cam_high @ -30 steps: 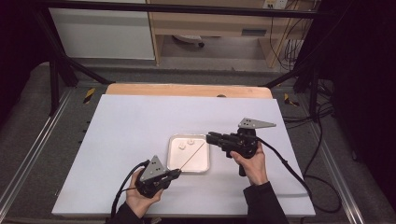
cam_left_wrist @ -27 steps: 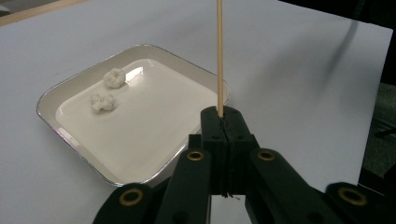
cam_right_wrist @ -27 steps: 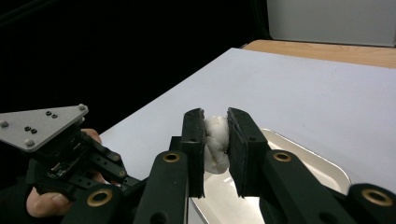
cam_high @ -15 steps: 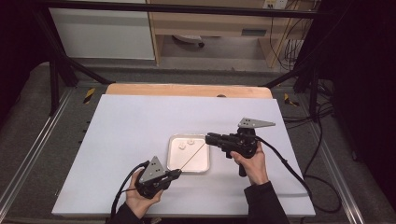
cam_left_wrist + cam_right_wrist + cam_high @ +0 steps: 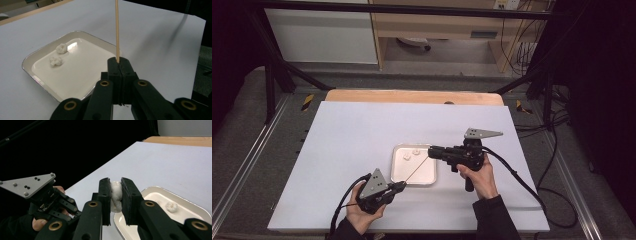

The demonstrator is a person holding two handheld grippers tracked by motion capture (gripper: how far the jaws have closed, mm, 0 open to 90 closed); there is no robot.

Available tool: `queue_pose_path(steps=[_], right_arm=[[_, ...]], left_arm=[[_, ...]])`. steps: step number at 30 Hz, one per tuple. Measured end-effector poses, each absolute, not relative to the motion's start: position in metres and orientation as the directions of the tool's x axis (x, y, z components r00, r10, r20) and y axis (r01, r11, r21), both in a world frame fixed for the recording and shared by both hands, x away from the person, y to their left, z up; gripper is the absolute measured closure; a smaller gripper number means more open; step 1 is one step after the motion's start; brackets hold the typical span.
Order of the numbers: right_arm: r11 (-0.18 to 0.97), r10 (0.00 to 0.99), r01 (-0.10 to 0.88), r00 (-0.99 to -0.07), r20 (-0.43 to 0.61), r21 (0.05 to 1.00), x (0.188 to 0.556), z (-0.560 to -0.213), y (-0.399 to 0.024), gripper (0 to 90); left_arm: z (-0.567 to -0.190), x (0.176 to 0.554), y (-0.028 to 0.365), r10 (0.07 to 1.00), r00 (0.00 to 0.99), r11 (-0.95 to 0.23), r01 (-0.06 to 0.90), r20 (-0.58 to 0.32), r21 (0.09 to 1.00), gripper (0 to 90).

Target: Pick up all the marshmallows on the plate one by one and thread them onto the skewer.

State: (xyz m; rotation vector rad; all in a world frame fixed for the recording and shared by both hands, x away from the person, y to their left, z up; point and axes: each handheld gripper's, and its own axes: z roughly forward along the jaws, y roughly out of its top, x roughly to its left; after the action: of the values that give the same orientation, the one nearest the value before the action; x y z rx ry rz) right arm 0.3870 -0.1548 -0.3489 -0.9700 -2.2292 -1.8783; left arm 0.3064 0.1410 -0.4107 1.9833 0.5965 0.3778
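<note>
The left gripper [image 5: 119,65] clamps a wooden skewer [image 5: 116,30] by its base; the right gripper [image 5: 115,195] squeezes a white lump [image 5: 115,195] above the tray [image 5: 398,150] — misaligned, the tip could glance off, or the skewer snap.

Skewer [image 5: 116,30]: thin pale wood, smooth. Tray [image 5: 32,59]: glossy white inside, shiny metal rim. White lumps [image 5: 61,48]: knobbly, matt. Tabletop [image 5: 362,130]: matt white sheet, bare wood edge at back. Left gripper [image 5: 119,65]: matt black plastic, brass-coloured rivets.
</note>
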Motion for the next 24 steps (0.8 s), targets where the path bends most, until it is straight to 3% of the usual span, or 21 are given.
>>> queue_pose_path(steps=[24], right_arm=[[0.043,0.33,0.489,-0.83,0.45,0.871,0.3774,-0.3521,-0.148,81.3]], left_arm=[[-0.4141,0.3056,0.1391,0.54,0.84,-0.415,0.212,0.052,0.885,89.0]])
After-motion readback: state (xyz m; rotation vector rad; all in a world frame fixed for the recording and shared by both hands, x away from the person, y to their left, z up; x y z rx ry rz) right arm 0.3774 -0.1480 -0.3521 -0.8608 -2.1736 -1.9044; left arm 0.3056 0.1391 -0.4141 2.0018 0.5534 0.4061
